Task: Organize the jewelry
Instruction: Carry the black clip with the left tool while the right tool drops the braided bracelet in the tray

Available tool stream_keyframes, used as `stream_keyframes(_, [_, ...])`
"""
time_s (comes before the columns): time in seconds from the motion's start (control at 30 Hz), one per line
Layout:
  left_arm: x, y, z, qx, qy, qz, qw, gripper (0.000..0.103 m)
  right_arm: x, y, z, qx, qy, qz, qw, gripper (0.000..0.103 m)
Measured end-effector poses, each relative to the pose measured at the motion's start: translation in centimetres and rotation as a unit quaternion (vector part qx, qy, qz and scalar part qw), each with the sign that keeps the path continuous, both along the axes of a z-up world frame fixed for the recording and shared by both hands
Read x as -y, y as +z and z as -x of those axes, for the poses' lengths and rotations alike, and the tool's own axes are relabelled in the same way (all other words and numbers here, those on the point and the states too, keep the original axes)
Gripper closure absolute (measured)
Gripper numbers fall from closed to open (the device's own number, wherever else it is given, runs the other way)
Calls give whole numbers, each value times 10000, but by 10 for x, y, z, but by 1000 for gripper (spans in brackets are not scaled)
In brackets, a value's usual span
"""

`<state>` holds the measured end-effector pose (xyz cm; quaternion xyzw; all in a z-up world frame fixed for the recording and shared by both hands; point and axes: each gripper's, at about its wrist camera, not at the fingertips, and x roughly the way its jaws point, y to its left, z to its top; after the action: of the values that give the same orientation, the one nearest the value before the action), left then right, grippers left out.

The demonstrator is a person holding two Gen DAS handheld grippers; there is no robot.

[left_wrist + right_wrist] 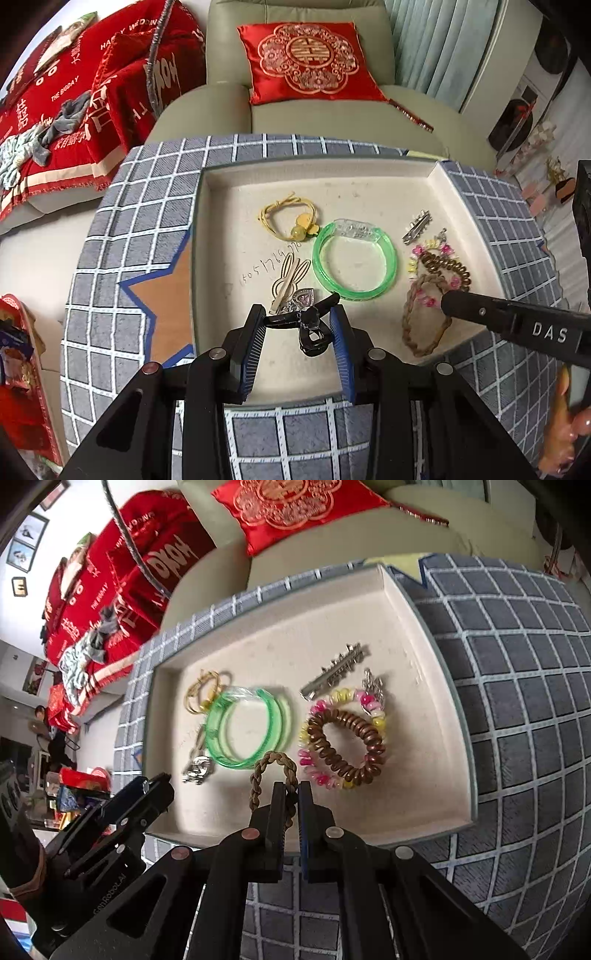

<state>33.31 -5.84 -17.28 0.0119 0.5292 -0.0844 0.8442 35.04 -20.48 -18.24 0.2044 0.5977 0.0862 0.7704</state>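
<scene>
Left claw (298,322) clamped on a black hair clip (313,325), just above the near edge of the cream tray (258,181). Right claw (291,794) pinched shut on a braided brown bracelet (273,764), near middle of tray. Green bangle (245,731) at centre, yellow cord tie (288,218) far left, brown coil hair tie (347,746) on beaded bracelet (321,775) right, silver clip (334,672) beyond. Checked cloth (517,701) under the tray.

the right claw (448,301) covers part of the braided bracelet (424,325); the green bangle (247,734) is motion-blurred double
</scene>
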Motion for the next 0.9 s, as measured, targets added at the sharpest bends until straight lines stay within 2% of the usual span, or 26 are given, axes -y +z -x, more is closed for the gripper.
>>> stream_keyframes(0.33, [9,-24,-15,-170,113,-205,9996,53,21,-6,-15,152,-162,663,9976,96])
stream_keyframes(0.57, [16,-34,-19,-189,30,-494,9986,52,21,-7,-15,164,-55,705,9974,96])
stream_keyframes(0.9, [23,-39,-16,-274,-65,-627,9976,52,18,-15,-10,-9,91,650,9978,95])
